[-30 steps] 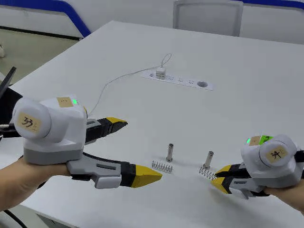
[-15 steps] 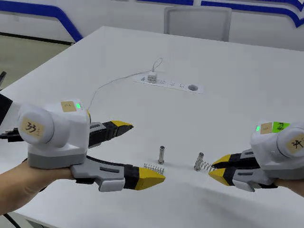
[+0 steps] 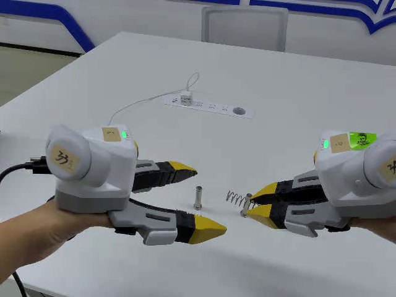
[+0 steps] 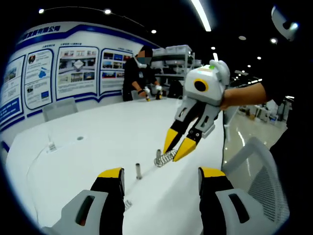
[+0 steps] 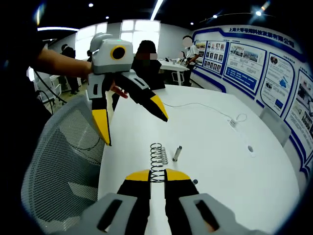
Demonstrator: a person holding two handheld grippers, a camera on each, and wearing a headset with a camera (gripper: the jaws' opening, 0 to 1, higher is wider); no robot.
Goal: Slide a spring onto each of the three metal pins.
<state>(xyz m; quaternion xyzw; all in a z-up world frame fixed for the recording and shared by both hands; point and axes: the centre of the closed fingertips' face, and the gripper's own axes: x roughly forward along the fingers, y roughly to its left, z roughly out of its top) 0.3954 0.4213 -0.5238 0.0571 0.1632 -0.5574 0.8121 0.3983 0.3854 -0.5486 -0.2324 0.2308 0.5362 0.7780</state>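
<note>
**Threading the spring onto a pin**

With the right gripper (image 5: 157, 175) pinched on one end of the spring (image 5: 157, 155), aim the free end at the upright pin (image 5: 177, 153) just beside it and push along its axis. Hold the left gripper (image 4: 161, 172), jaws wide apart, ready nearby. Smooth white table (image 3: 297, 136), inset power strip (image 3: 204, 105); wall posters (image 4: 78, 66) behind.

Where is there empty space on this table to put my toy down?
Bare table lies beyond the power strip, up to the chair, and between the strip and the tools. It is crowded near the front edge: the open left tool, the pin, and the right tool pinching the spring.
</note>
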